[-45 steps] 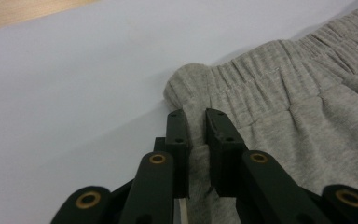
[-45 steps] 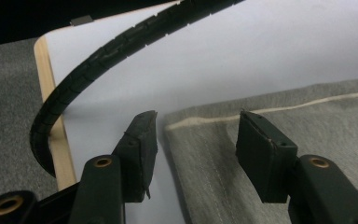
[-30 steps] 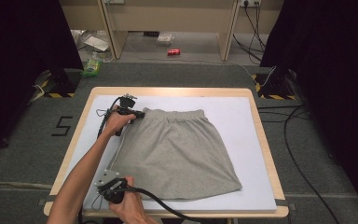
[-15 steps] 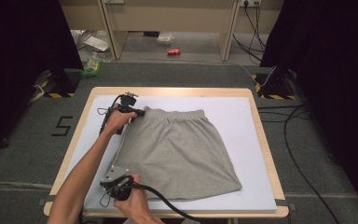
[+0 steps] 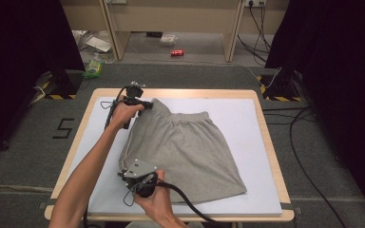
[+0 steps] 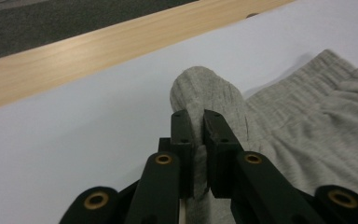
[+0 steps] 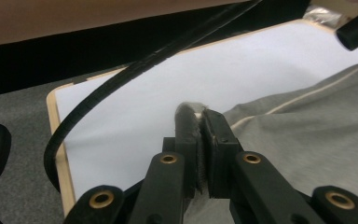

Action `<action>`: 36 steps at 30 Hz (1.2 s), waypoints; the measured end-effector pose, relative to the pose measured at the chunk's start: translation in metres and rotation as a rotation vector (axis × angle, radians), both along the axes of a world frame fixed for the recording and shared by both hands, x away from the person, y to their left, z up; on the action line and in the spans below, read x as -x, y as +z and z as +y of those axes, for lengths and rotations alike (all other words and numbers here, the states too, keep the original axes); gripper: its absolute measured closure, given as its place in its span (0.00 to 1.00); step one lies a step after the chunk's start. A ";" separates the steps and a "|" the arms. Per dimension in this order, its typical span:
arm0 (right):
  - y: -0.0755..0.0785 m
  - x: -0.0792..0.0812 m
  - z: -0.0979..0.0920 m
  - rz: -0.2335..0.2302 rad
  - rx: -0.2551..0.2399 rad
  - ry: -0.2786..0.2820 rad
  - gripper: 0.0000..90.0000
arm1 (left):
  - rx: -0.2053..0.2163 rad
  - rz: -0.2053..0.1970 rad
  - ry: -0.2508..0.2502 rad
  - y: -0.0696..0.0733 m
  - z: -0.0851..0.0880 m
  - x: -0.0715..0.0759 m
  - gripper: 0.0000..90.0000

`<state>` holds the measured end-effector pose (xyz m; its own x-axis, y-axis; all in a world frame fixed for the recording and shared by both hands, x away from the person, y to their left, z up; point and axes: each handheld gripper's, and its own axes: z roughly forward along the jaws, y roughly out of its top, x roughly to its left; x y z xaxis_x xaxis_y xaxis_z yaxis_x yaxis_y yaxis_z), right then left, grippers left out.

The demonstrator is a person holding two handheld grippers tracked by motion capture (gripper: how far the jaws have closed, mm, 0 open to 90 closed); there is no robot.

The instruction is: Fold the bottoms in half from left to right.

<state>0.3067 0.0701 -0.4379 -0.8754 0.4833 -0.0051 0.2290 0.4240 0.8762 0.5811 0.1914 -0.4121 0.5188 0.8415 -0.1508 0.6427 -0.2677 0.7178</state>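
Both tongs pinch grey skirt on table.

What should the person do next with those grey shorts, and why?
Probably carry the lifted left edge rightward over the shorts to fold them. The left gripper pinches the waistband corner, the right gripper pinches the hem corner, and that edge already rises off the table.

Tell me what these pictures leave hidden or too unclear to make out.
- High view: the left tool tips, covered by the hand.
- High view: the right tool tips, under its grey plate.
- High view: the red item on the floor, too small to identify.
- Both tool views: the grey shorts cut off by the edges.
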 end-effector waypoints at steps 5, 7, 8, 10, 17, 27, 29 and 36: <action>0.016 0.002 -0.035 -0.023 -0.038 -0.055 0.95 | 0.003 -0.018 -0.016 0.017 -0.021 0.002 0.92; 0.019 0.003 -0.048 -0.024 -0.053 -0.073 0.95 | 0.002 -0.020 -0.028 0.023 -0.032 0.003 0.92; 0.021 0.003 -0.057 -0.026 -0.059 -0.086 0.95 | 0.003 -0.022 -0.028 0.025 -0.036 0.003 0.92; 0.024 0.005 -0.072 -0.031 -0.066 -0.110 0.95 | 0.004 -0.020 -0.033 0.029 -0.046 0.004 0.92; 0.029 0.013 -0.122 -0.047 -0.096 -0.195 0.95 | -0.013 -0.014 -0.030 0.036 -0.078 0.006 0.92; 0.030 0.029 -0.180 -0.064 -0.118 -0.295 0.95 | -0.019 -0.008 -0.065 0.038 -0.122 0.006 0.92; 0.028 0.032 -0.189 -0.062 -0.125 -0.313 0.95 | -0.023 -0.001 -0.065 0.034 -0.128 0.006 0.92; 0.016 0.041 -0.222 -0.040 -0.132 -0.380 0.95 | -0.018 0.020 -0.060 0.021 -0.150 0.003 0.92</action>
<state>0.2657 -0.1522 -0.4222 -0.6347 0.7713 0.0481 0.3121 0.1989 0.9290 0.5785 0.0418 -0.3912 0.5658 0.8113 -0.1472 0.6392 -0.3188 0.6998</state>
